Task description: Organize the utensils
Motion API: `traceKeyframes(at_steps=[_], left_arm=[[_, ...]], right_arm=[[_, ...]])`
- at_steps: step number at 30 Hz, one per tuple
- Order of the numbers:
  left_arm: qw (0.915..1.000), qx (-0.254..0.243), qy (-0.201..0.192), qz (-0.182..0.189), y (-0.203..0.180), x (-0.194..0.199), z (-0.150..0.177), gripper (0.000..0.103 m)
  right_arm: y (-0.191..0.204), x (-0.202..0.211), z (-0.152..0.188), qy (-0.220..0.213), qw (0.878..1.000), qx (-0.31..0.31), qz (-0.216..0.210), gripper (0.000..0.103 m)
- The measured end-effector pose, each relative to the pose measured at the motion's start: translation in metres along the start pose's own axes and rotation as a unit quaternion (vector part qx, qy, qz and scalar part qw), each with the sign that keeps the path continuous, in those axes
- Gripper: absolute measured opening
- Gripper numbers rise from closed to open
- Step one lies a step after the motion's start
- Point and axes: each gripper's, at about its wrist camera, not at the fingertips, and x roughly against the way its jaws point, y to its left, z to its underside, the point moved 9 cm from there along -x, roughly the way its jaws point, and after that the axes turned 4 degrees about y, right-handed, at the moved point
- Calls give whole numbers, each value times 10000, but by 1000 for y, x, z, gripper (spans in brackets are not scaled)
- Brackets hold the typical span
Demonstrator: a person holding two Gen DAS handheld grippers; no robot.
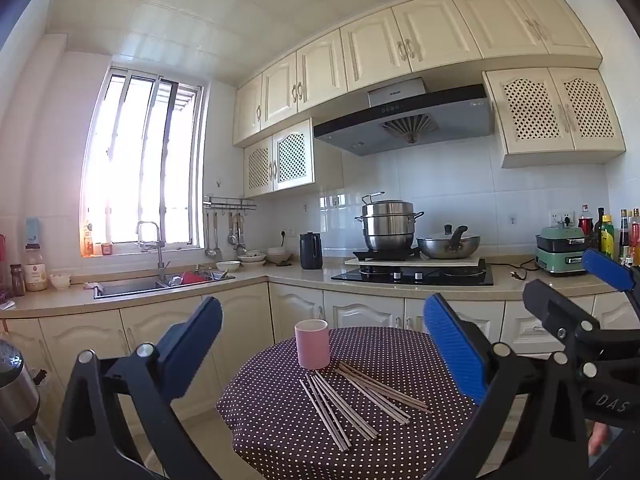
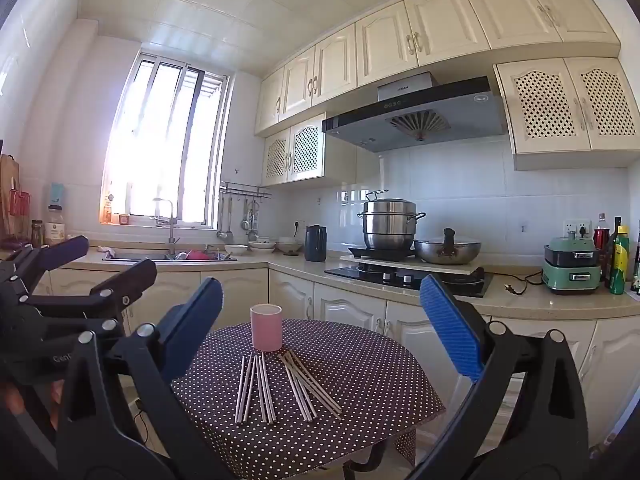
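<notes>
A round table (image 1: 400, 360) in a dotted cloth is standing before the kitchen counter (image 1: 280, 276). The left gripper (image 1: 320, 352) and right gripper (image 2: 320, 328) are hovering near the table, jaws spread wide, gripping nothing. A pink cup (image 1: 312, 343) is sitting upright on the table. Chopsticks (image 1: 352, 404) are lying loose on the table just in front of the cup.

Dotted table (image 1: 400, 360), pink cup (image 1: 312, 343), chopsticks (image 1: 352, 404)
</notes>
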Motion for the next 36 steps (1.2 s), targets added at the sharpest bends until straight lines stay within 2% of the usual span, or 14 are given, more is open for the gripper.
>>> traceKeyframes(at_steps=[5,36], left_arm=[[10000,21,-8,3,-1,4,-2,99],[10000,55,55,-16,-3,5,9,99]], right_arm=[[-9,1,-6,25,10000,-30,-7,97],[-7,-4,-2,107,9999,-63,-7,97]])
